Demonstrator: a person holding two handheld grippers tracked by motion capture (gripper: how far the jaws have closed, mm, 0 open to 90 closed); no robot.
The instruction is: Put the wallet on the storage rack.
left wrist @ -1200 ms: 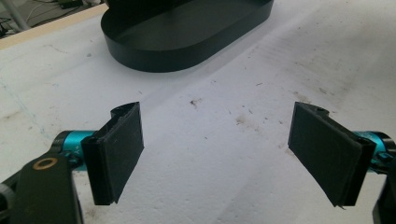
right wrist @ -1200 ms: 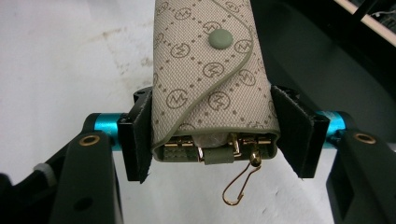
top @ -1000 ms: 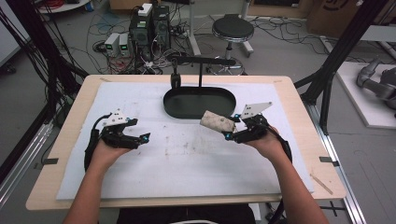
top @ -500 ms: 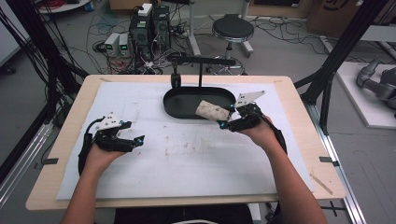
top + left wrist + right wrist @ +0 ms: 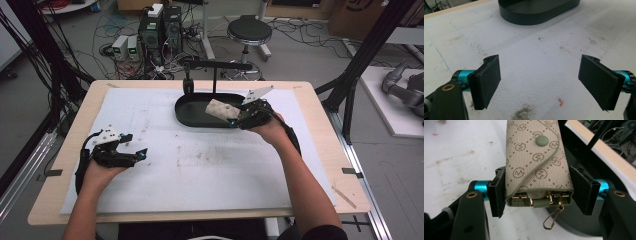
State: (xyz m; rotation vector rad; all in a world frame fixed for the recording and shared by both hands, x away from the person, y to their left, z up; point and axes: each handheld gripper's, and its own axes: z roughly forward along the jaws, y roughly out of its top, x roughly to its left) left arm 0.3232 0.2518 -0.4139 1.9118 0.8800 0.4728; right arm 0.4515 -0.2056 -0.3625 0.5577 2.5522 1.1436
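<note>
jaws first, going left to right: the left gripper (image 5: 134, 154) sits low over the white mat (image 5: 200, 165) near the counter's (image 5: 65, 145) left edge, its jaws spread wide with nothing between them, only bare stained mat and a small orange scrap (image 5: 560, 101) ahead. further right, the right gripper (image 5: 239, 120) has its jaws clamped on the sides of a beige patterned pouch (image 5: 537, 157), holding it over the near right part of the black tray (image 5: 192, 117); whether the pouch touches the tray floor i cannot tell.

risks from here, as i judge them:
- the pads (image 5: 499, 192) grip only the clasp end of the pouch, so most of its length sticks out past them. a quick swing could let the soft fabric pivot or slide out and drop onto the mat short of the tray.
- the gold clip (image 5: 552, 218) dangles loose below the pouch. it could catch on the tray rim as the pouch goes down, tipping it or dragging the tray.
- the stand (image 5: 216, 67) and its hanging black piece rise at the tray's far side; pushing too far forward could knock them.
- releasing while the pouch overhangs the rim would leave it half out, leaning on the edge.
</note>
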